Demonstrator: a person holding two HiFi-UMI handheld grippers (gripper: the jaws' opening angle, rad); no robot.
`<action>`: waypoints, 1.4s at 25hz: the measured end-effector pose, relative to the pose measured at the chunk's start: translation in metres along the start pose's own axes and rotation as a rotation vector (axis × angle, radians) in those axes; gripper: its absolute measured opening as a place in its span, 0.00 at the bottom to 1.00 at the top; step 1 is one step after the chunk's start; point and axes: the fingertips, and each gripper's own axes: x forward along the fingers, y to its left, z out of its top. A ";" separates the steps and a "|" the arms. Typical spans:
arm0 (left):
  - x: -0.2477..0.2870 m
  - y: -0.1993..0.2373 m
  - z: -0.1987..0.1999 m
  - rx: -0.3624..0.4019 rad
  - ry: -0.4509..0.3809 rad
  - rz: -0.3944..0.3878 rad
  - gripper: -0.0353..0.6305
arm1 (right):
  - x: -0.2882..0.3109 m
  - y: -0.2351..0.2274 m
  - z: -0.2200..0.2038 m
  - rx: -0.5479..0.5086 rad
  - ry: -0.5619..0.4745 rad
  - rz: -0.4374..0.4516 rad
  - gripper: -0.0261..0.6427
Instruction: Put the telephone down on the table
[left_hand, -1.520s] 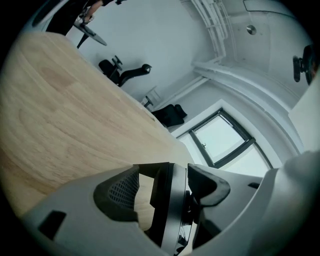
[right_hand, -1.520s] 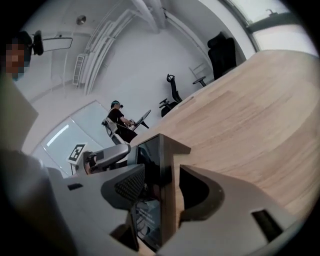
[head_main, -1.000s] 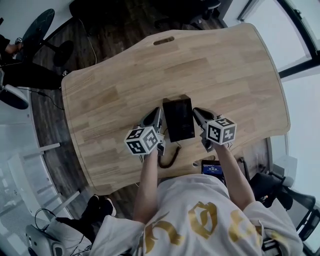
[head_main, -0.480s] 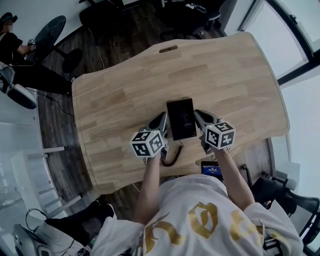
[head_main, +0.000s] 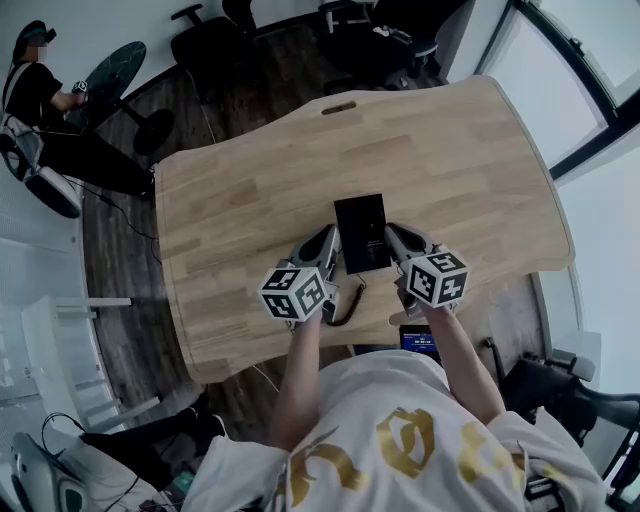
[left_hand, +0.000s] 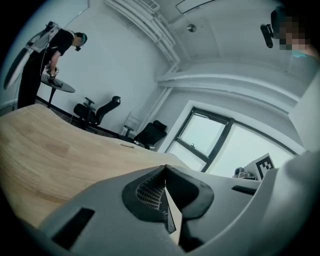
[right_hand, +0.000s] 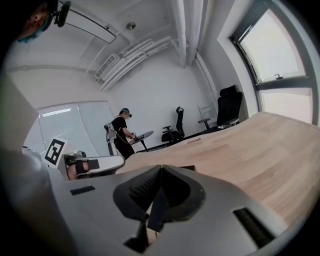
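Left hand-held gripper (head_main: 329, 233) and right hand-held gripper (head_main: 391, 231) sit at the lower centre of the head view. Both are closed tip to tip, with nothing between the jaws. A coiled cord (head_main: 345, 305) hangs in the gap between them, at the near tabletop edge. Just beyond it, the telephone (head_main: 362, 233), a black slab, lies lengthwise between the two closed grippers, one at each long side. Contact with its sides cannot be confirmed.

Task status: the telephone is over the wooden tabletop (head_main: 250, 200), but no view shows whether it rests there or is pinched clear of the surface. The put-down is therefore judged incomplete. Remaining steps are to seat the telephone flat and draw both grippers away.

View differences:
- Head view: shows the whole telephone and cord.
- Right gripper view: shows only a dark corner just past the closed jaws.
- Left gripper view: shows no telephone.
- Both gripper views: show the shut jaws close up, which the head view does not.

A person (head_main: 40, 80) stands far off at upper left.
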 end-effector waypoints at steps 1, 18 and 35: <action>-0.004 -0.003 0.003 0.008 -0.010 0.003 0.07 | -0.004 0.003 0.005 0.012 -0.023 0.004 0.06; -0.041 -0.043 0.013 0.104 -0.044 -0.024 0.07 | -0.048 0.029 0.019 -0.085 -0.117 -0.016 0.06; -0.045 -0.034 0.003 0.087 -0.017 -0.001 0.07 | -0.050 0.030 0.019 -0.091 -0.127 -0.024 0.06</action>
